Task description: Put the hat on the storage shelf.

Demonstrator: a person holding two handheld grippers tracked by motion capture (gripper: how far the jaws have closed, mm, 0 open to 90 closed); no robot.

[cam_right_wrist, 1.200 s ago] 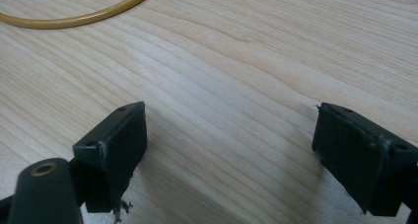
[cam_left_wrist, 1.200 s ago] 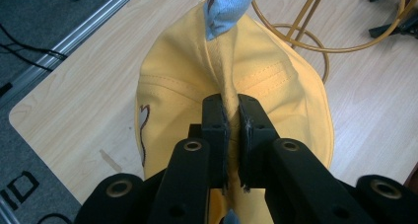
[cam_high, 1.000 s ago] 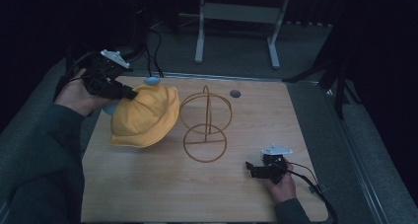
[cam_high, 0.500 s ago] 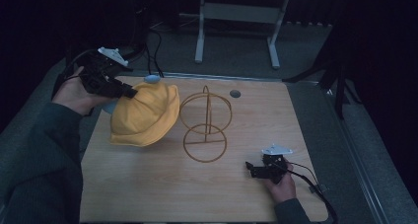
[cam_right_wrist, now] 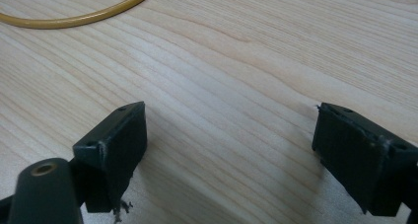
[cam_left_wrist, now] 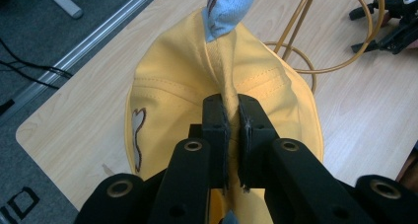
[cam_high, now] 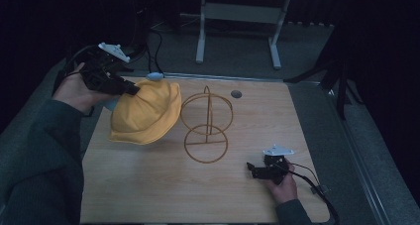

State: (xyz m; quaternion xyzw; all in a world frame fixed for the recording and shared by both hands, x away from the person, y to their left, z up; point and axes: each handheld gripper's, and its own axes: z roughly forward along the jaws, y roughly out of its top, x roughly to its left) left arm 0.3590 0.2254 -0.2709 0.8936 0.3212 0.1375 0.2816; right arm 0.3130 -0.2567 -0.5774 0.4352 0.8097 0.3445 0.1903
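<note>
High view – left claw [cam_high: 132,89] pinches yellow hat [cam_high: 144,113].

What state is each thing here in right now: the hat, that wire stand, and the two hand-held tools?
Yellow hat: pinched by a fold of its fabric and lifted, brim hanging over the table, beside the stand.
Wire stand: upright on the table, bare, nothing on it.
Left tool: shut on the hat's fabric.
Right tool: open, nothing between its jaws, low over the bare table.
</note>
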